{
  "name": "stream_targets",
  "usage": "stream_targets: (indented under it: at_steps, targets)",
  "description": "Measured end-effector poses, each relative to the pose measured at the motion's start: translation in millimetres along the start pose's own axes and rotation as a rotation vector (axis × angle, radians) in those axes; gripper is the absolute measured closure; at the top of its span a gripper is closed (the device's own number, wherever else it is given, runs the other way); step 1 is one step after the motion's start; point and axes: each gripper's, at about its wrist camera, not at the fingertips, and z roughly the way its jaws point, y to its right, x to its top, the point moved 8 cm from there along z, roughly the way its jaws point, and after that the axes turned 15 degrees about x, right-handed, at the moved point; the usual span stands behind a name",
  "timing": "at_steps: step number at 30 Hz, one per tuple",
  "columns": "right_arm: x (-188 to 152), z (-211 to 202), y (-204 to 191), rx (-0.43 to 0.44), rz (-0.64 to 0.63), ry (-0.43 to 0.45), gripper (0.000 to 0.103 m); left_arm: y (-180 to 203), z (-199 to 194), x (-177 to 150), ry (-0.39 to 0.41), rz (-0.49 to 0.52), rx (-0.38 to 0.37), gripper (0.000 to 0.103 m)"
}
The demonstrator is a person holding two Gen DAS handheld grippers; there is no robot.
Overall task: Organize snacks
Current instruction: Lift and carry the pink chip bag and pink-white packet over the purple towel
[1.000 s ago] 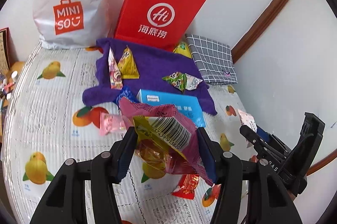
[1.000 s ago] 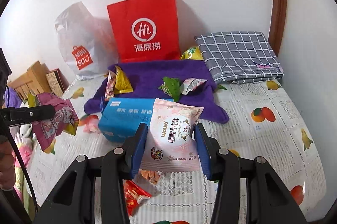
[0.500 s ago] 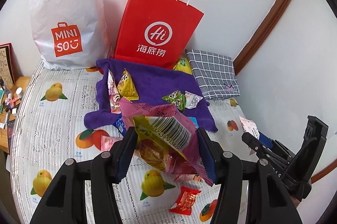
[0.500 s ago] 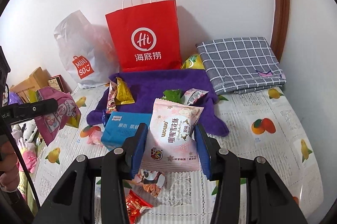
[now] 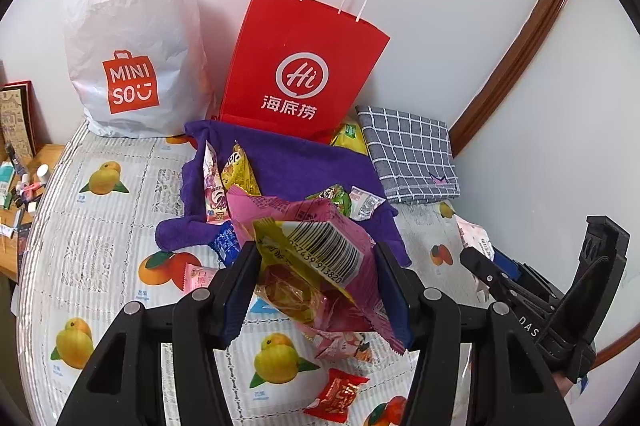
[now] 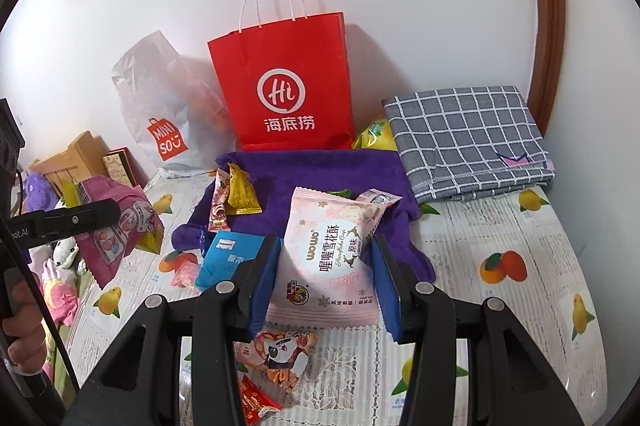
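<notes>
In the left wrist view, the left gripper (image 5: 316,286) fills the lower centre of the frame, and its jaws are clenched on a pink and yellow snack bag with a barcode (image 5: 316,250). In the right wrist view, the right gripper (image 6: 326,278) also sits at the lower centre, its jaws grasping a pale pink snowflake-pastry packet (image 6: 330,258).

Both packets hang above the worktop with the fruit-print cover (image 6: 500,306). Behind them, in the middle of the frame, lies a purple towel (image 6: 320,174) with several small snack packets on it. A light blue tissue pack (image 6: 228,258) is just beside the towel, at the centre left. A red paper bag with white handles (image 6: 284,86) stands against the wall in the upper centre, a white plastic shopping bag (image 5: 128,46) to its left, and a folded grey checked cloth (image 6: 468,142) at the right.
</notes>
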Motion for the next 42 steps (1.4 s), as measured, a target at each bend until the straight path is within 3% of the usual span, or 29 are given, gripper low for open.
stream_targets:
  at_steps: [15, 29, 42]
  targets:
    - [1.1, 3.2, 5.7, 0.076, -0.055, -0.034, 0.058, 12.4, -6.2, -5.7, 0.021, -0.069, 0.043, 0.048]
    - [6.5, -0.7, -2.6, 0.065, -0.018, 0.015, 0.058, 13.3, -3.2, 0.1, 0.015, 0.008, 0.026, 0.048]
    - [34.0, 9.8, -11.3, 0.050, -0.003, 0.051, 0.058, -0.9, 9.0, 18.9, 0.024, 0.030, 0.015, 0.048]
